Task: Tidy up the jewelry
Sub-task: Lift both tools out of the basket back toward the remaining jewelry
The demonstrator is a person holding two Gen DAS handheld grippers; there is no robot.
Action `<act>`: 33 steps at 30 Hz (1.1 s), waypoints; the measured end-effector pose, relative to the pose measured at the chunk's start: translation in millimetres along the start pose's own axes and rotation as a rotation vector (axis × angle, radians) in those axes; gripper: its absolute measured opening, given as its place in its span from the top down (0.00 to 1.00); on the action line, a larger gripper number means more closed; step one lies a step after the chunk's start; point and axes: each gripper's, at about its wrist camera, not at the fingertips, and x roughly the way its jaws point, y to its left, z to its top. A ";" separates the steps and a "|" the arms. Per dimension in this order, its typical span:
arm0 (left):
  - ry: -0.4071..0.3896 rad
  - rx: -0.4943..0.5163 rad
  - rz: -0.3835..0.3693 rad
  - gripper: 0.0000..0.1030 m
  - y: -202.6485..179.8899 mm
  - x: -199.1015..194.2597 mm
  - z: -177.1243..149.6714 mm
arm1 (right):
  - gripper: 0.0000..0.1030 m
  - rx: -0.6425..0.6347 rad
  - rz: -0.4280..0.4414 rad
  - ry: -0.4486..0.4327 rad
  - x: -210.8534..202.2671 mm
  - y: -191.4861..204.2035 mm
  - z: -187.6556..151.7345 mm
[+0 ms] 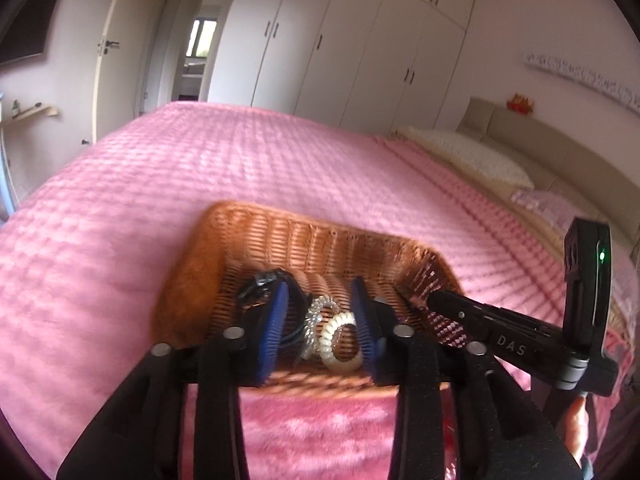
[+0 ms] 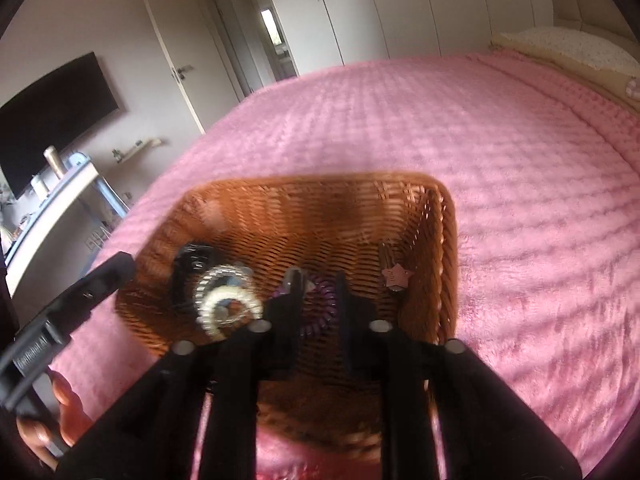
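Note:
A brown wicker basket (image 1: pixel 280 236) sits on the pink bedspread; it also shows in the right wrist view (image 2: pixel 304 208). In it lie a cream spiral hair tie (image 1: pixel 340 340), a clear spiral tie (image 1: pixel 316 312) and a black clip (image 1: pixel 260 284). My left gripper (image 1: pixel 320 320) is open over the basket, its blue pads on either side of the cream and clear ties. My right gripper (image 2: pixel 318 300) is open, its jaws on either side of a purple spiral tie (image 2: pixel 320 300). A pink star clip (image 2: pixel 394 276) lies at the basket's right. The cream tie (image 2: pixel 228 304) and black clip (image 2: pixel 192 264) lie at its left.
The pink bedspread (image 1: pixel 240 168) covers the bed around the basket. A pillow (image 1: pixel 472 156) and headboard are at the right. White wardrobes (image 1: pixel 360 48) stand behind the bed. A desk (image 2: pixel 52 200) and a wall TV (image 2: pixel 52 112) are at the left.

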 end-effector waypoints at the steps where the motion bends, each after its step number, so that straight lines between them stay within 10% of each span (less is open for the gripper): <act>1: -0.011 -0.011 -0.009 0.60 3.8 -9.2 -1.7 | 0.73 -0.006 -0.004 -0.017 -9.1 3.4 -2.3; 9: 0.028 -0.008 0.035 0.59 26.4 -61.3 -45.6 | 0.57 -0.016 0.064 -0.022 -52.4 41.1 -45.8; 19: 0.135 -0.042 0.046 0.61 58.5 -75.3 -86.1 | 0.57 -0.088 0.088 0.192 -26.7 96.2 -120.2; 33: 0.206 -0.076 -0.016 0.67 64.7 -54.6 -99.0 | 0.73 -0.187 0.041 0.272 -0.9 117.2 -129.9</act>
